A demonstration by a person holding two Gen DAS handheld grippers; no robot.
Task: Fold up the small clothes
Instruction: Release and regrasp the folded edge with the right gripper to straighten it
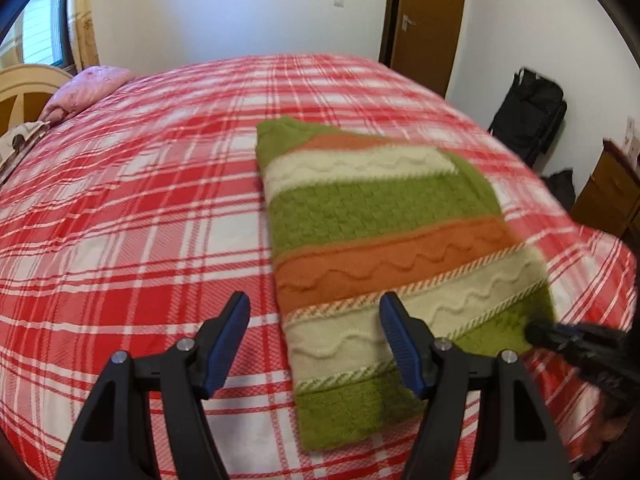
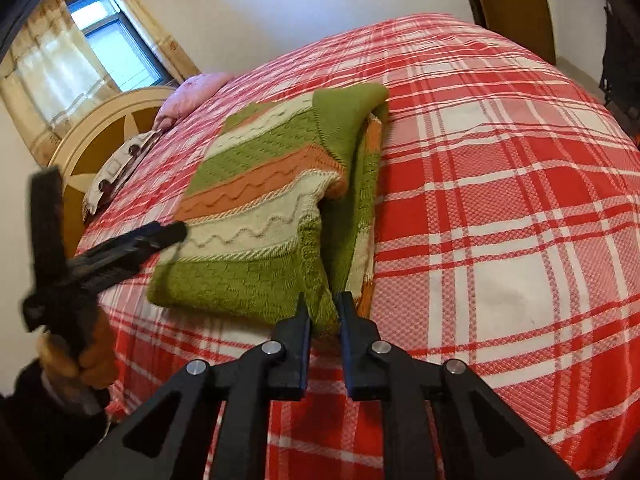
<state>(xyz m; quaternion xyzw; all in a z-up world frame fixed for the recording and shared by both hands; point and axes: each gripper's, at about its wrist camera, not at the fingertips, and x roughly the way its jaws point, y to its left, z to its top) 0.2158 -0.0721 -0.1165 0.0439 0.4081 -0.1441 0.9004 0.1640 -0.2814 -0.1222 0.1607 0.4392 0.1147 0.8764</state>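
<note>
While it lies folded on the bed: the sweater point(image 1: 384, 264) sits toward the bed's right side and near edge, a striped knit in green, orange and cream.
Long axis: runs from the near edge of the bed point(image 1: 132, 208) away toward the far edge, stripes crossing it; the green ribbed hem end is nearest the left wrist camera.
Fold: in the right wrist view the sweater point(image 2: 256, 216) shows a top layer laid over a lower one, with a dark crease between them along its right side.
Left gripper point(image 1: 316, 314): jaws spread wide, empty, held over the sweater's near left corner; one blue-padded finger is over the plaid, the other over the knit.
Right gripper point(image 2: 323, 304): jaws narrow, pinching the sweater's near corner at the crease.
Around: pink pillow point(image 1: 86, 88) and a patterned pillow by the cream headboard point(image 2: 104, 128); curtained window point(image 2: 116, 52); wooden door point(image 1: 426, 20); black bag point(image 1: 528, 120) against the wall; wooden cabinet point(image 1: 608, 192).
Hard to make out: the right gripper point(image 1: 560, 338) in the left view and the left gripper point(image 2: 120, 248) in the right view are motion-blurred; the cabinet is cut off at the frame edge.
</note>
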